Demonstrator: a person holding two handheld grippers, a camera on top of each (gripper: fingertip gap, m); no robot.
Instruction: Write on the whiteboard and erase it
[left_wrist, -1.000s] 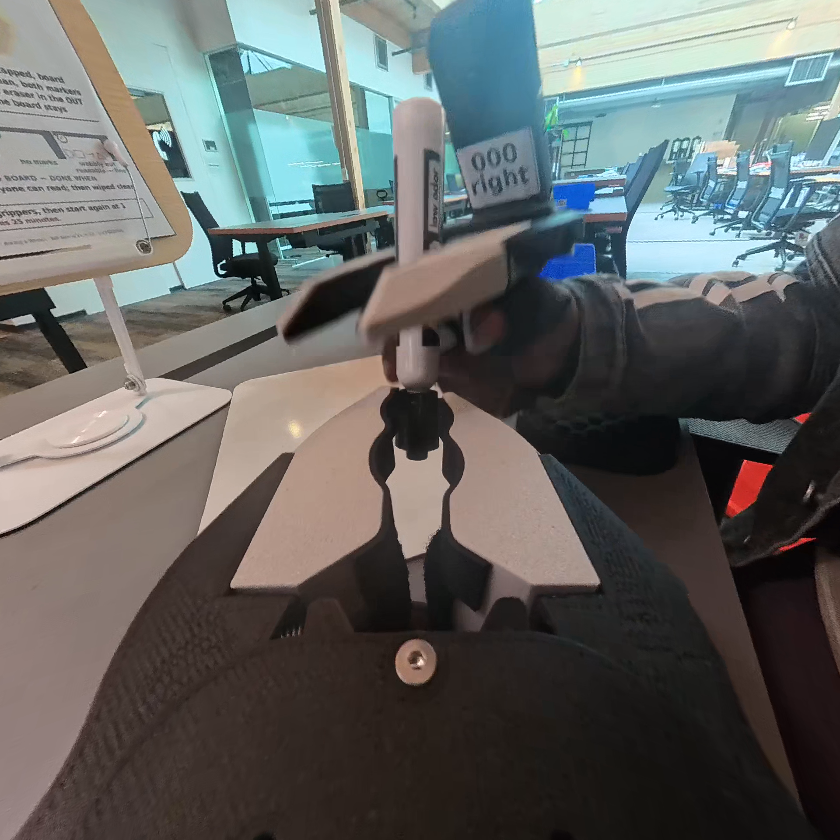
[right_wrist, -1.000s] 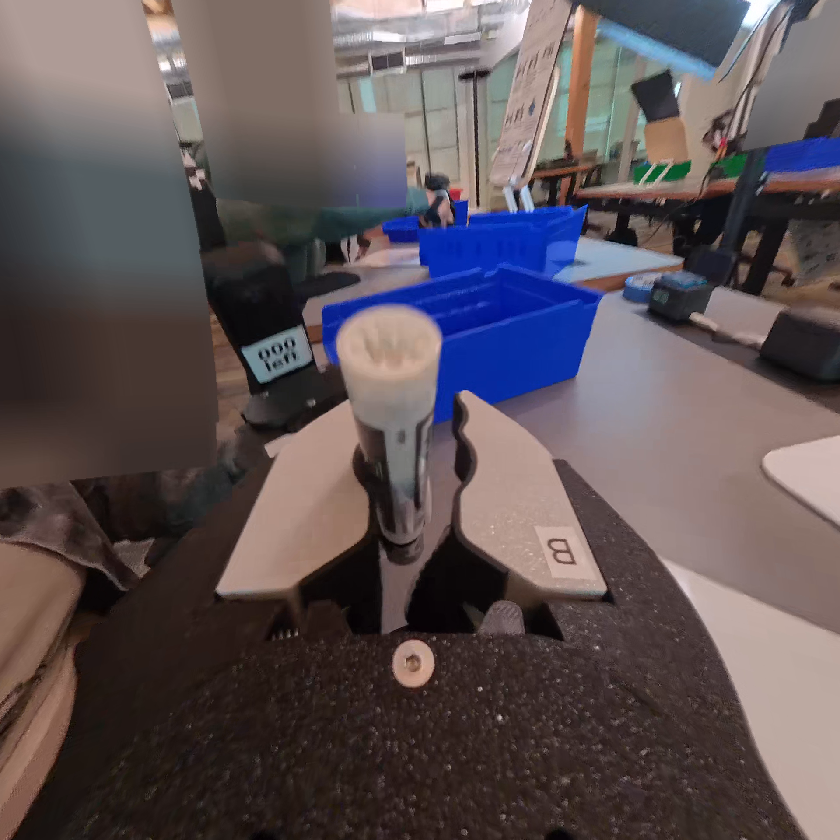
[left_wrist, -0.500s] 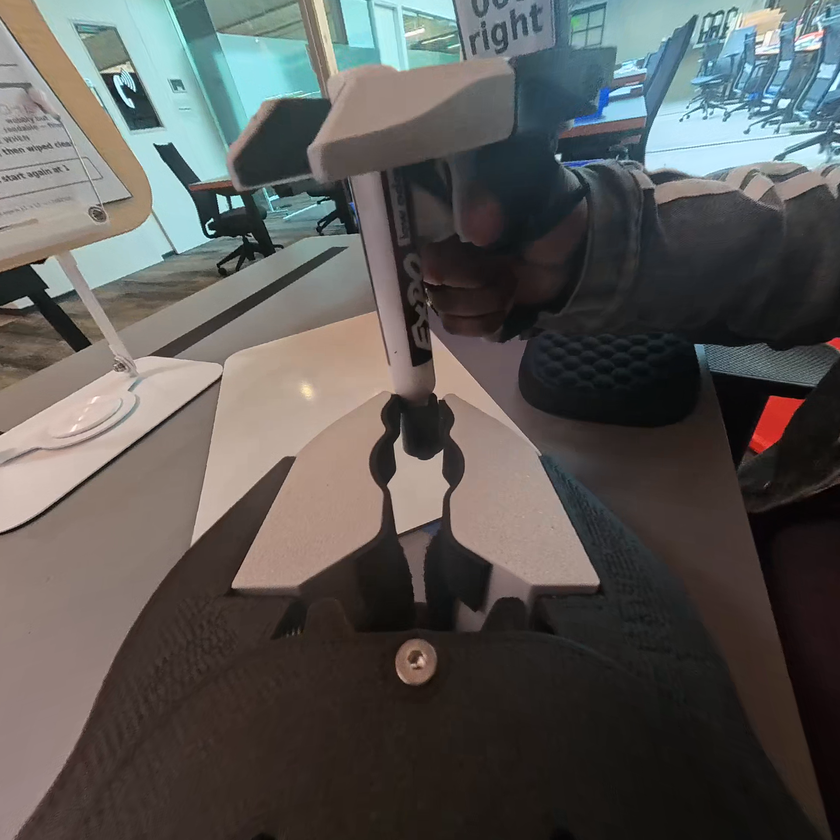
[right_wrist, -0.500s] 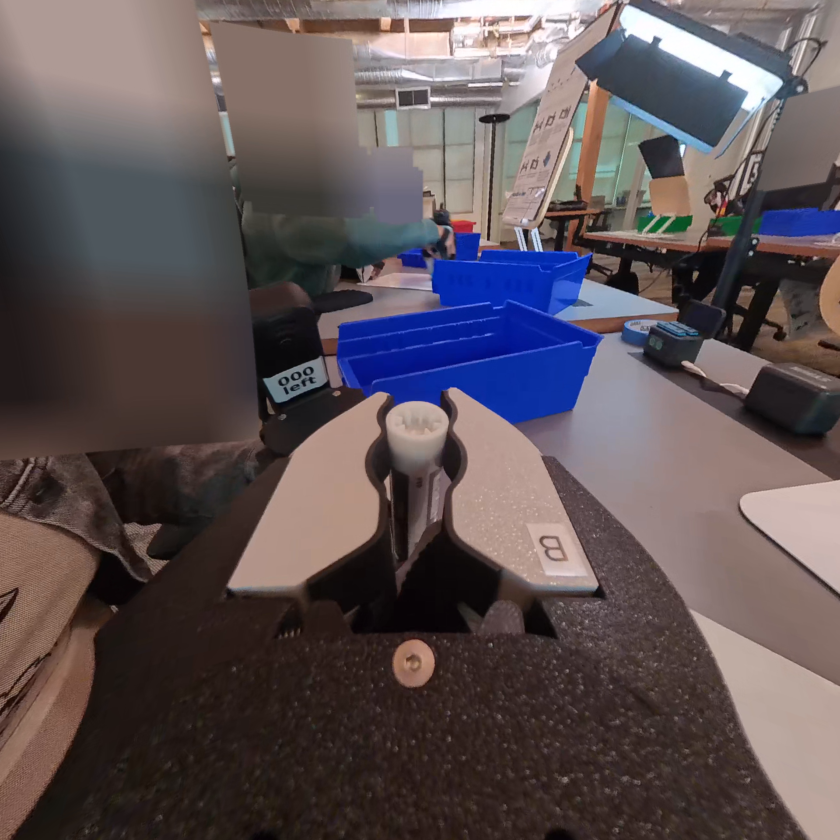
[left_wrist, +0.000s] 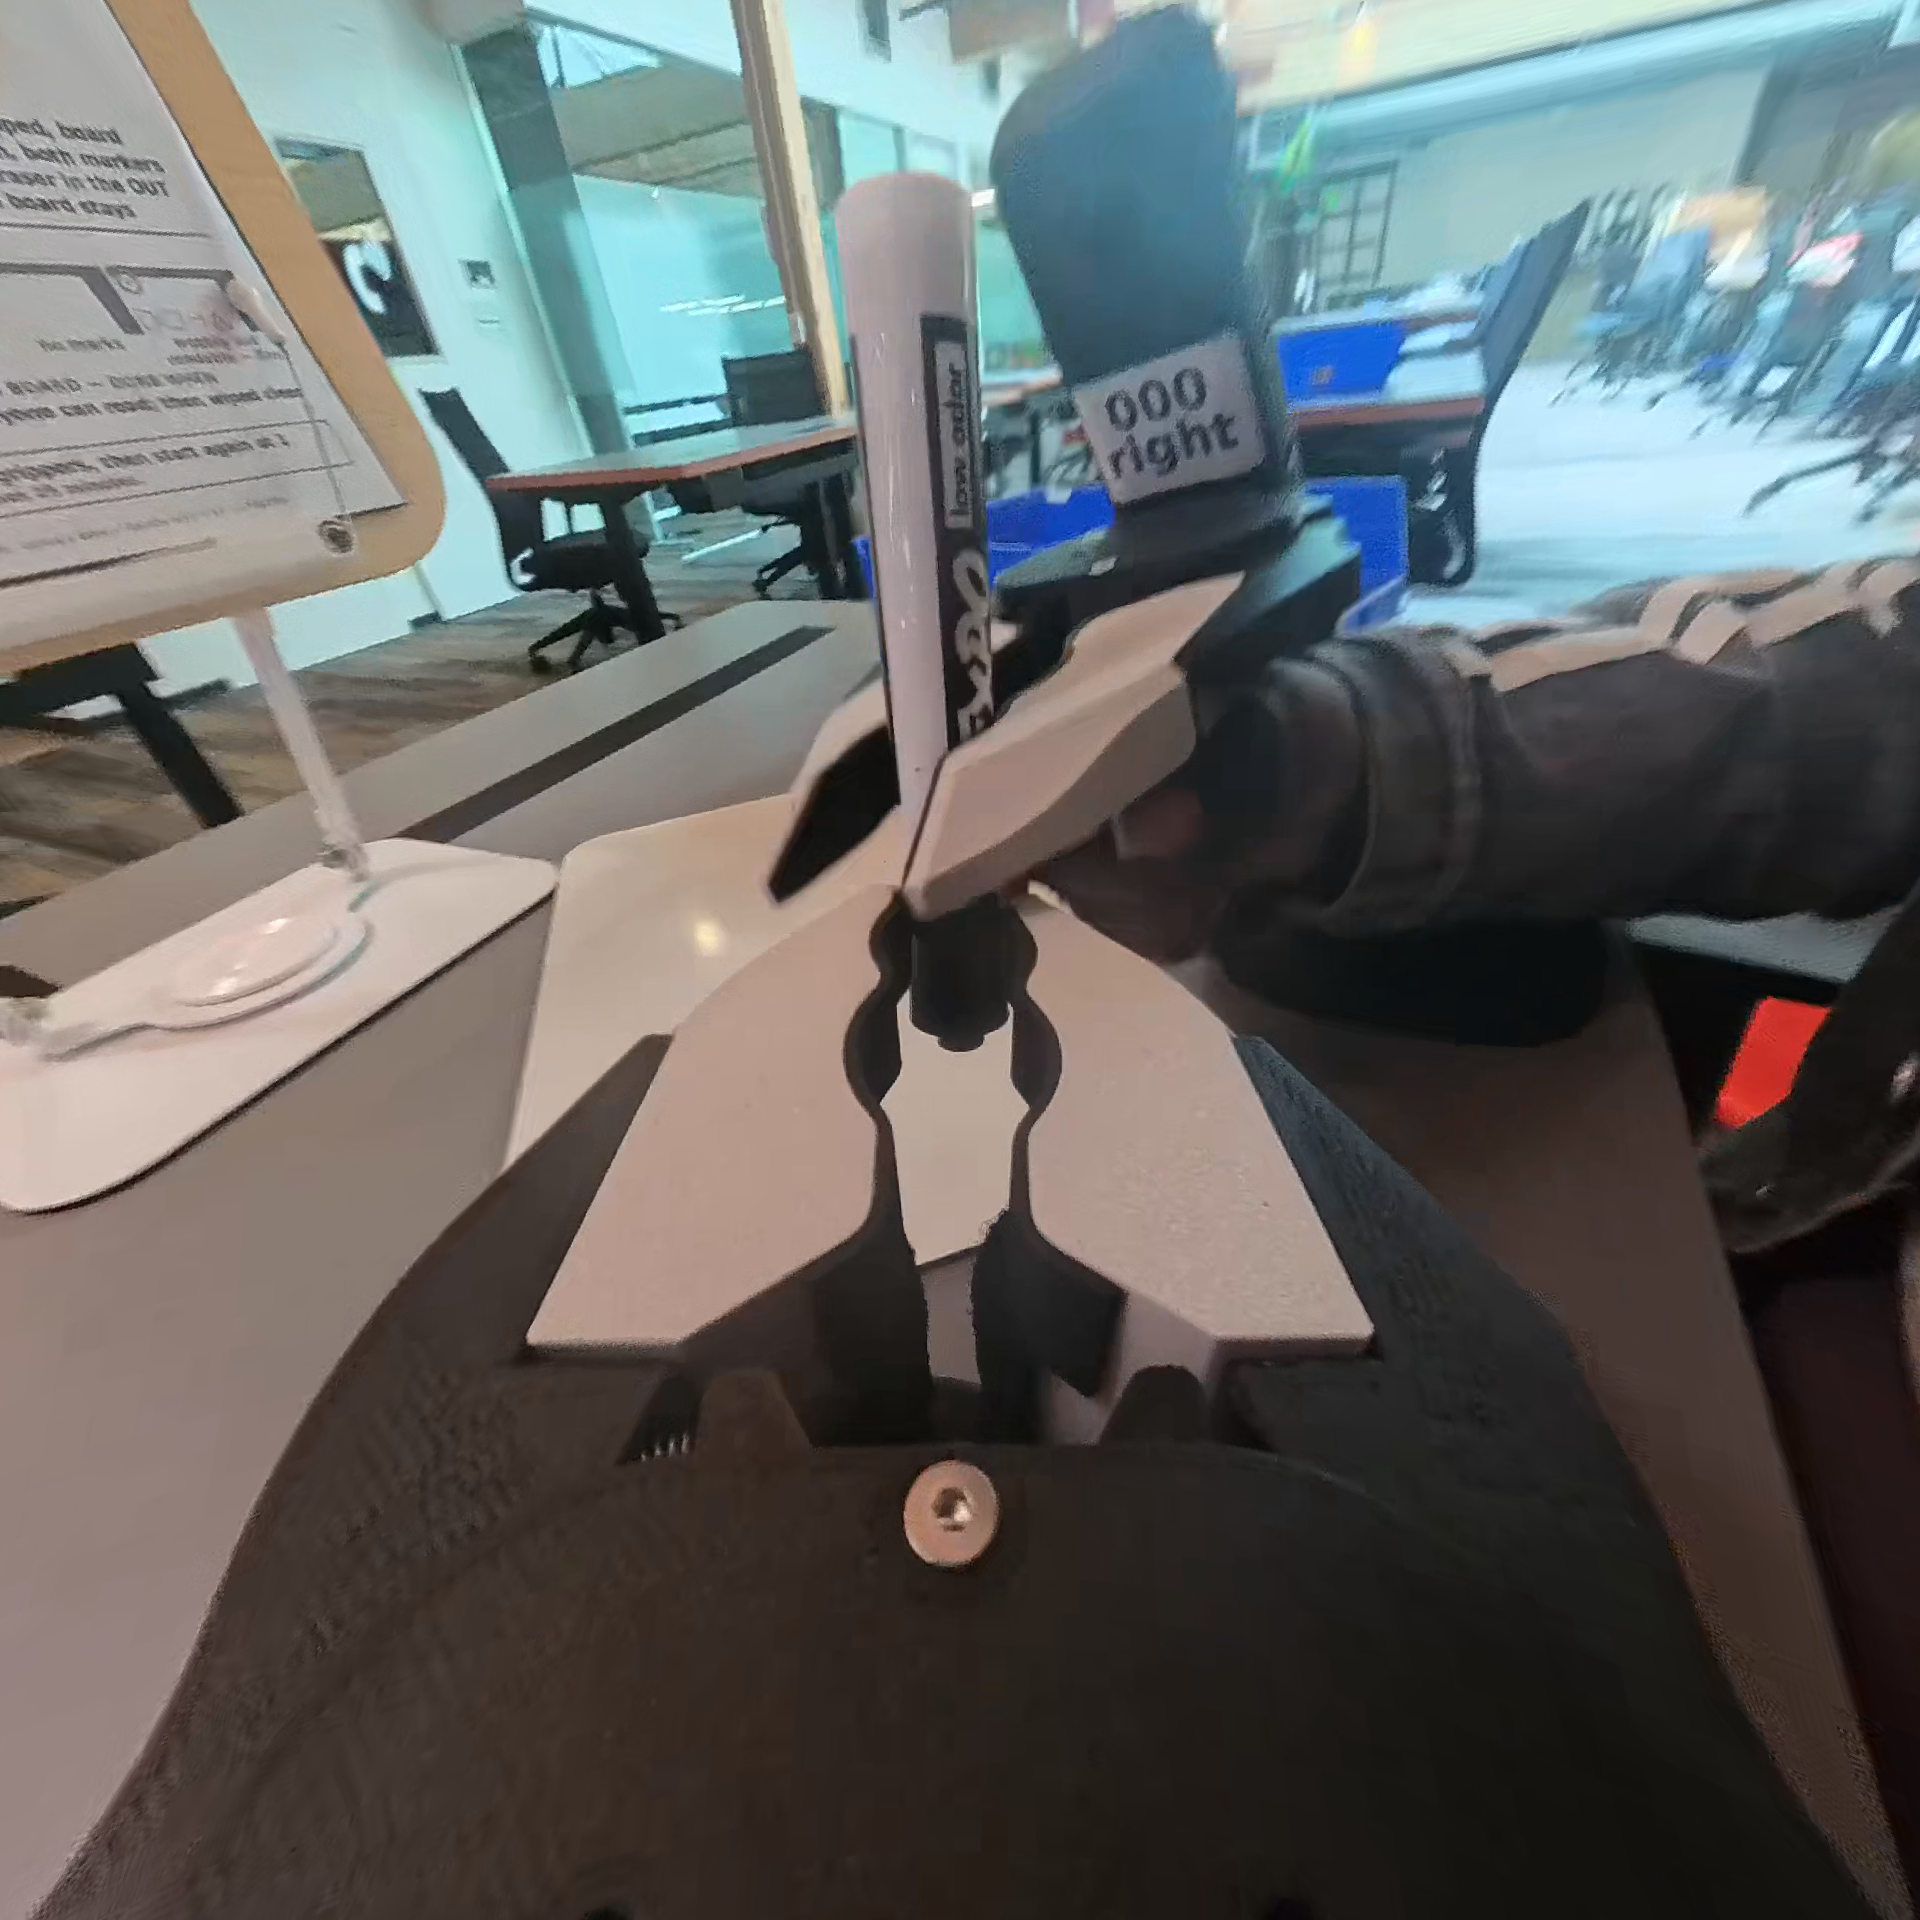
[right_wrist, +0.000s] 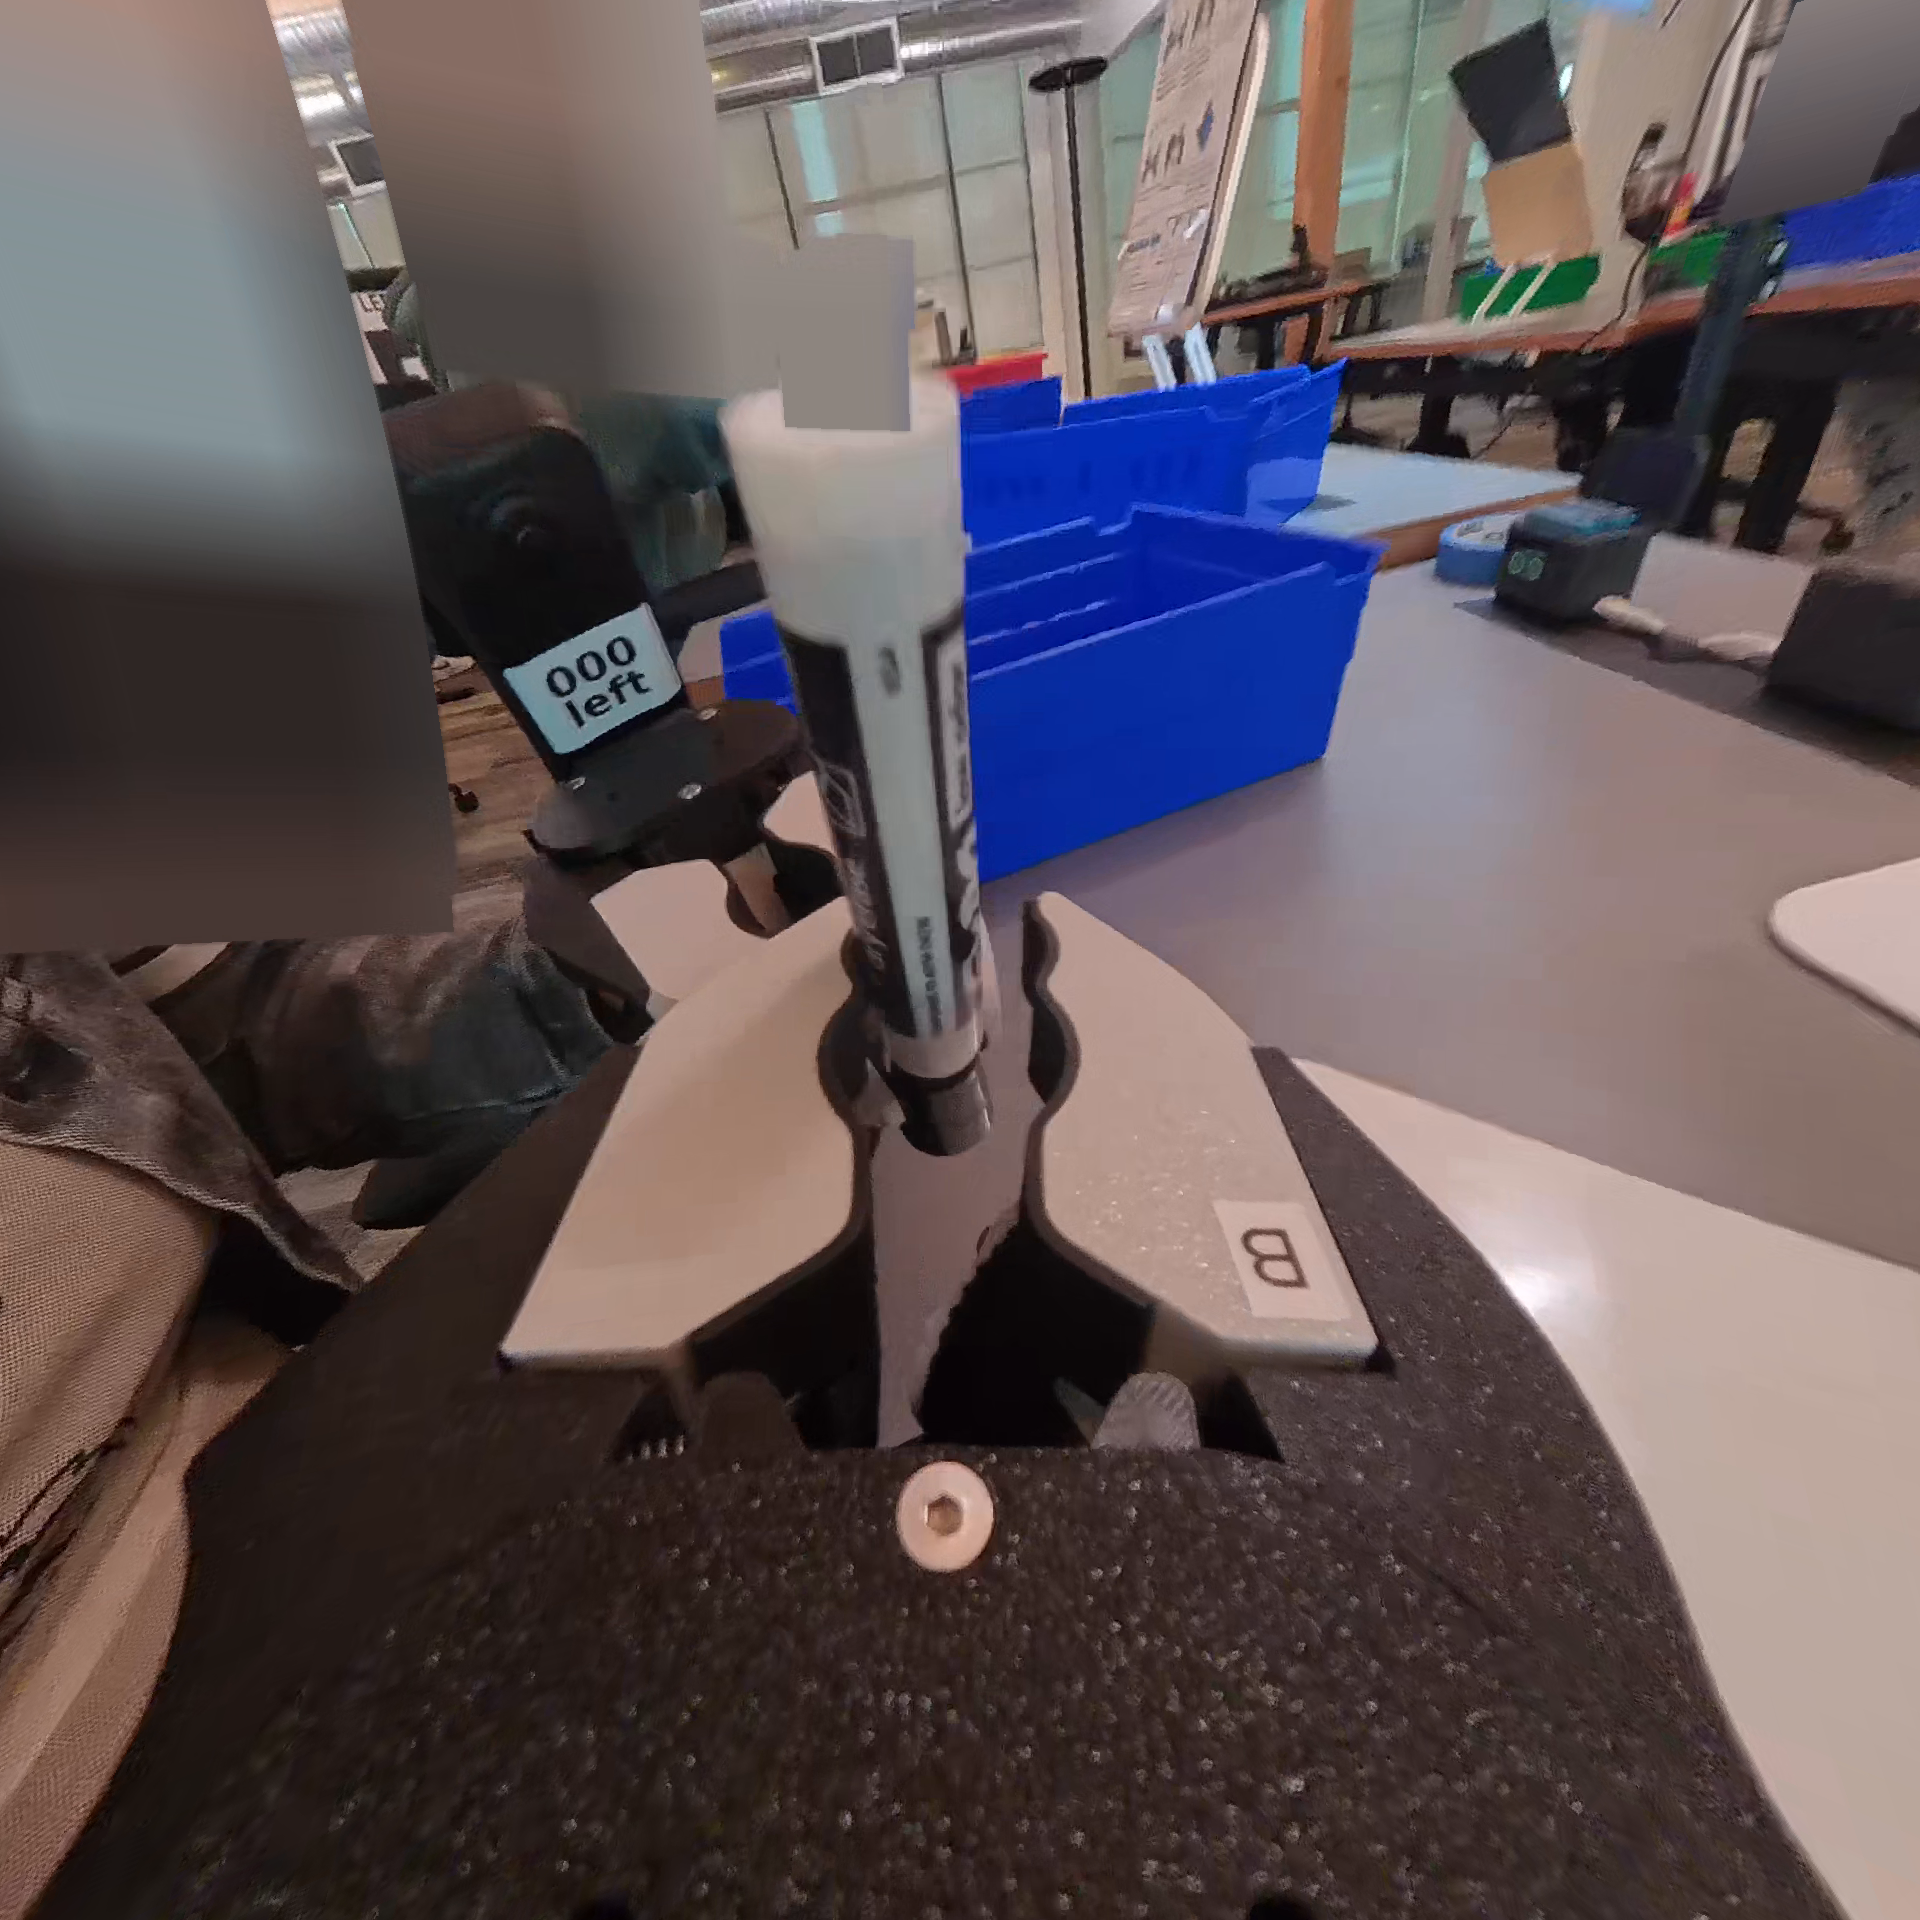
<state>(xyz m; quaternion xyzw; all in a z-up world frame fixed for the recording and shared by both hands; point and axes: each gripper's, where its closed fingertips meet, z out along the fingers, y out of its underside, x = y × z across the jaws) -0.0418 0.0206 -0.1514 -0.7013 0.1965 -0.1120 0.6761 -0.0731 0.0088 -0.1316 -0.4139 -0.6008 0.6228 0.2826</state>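
Both claws raised and meeting tip to tip, each closed on part of one marker.

Left claw (left_wrist: 956, 997): jaws drawn in at the tips around the black cap, a gap remaining between the fingers farther back. Right claw (right_wrist: 940, 1039): jaws clamped on the marker (left_wrist: 914, 499) barrel low down, the barrel standing nearly upright above the fingers (right_wrist: 1153, 1132). Seen from the left wrist view, the right claw (left_wrist: 935, 831) angles down directly over the left one, the person's dark-sleeved right hand (left_wrist: 1174, 852) behind it. The left claw's camera mount (right_wrist: 582, 644) shows beyond the right claw.
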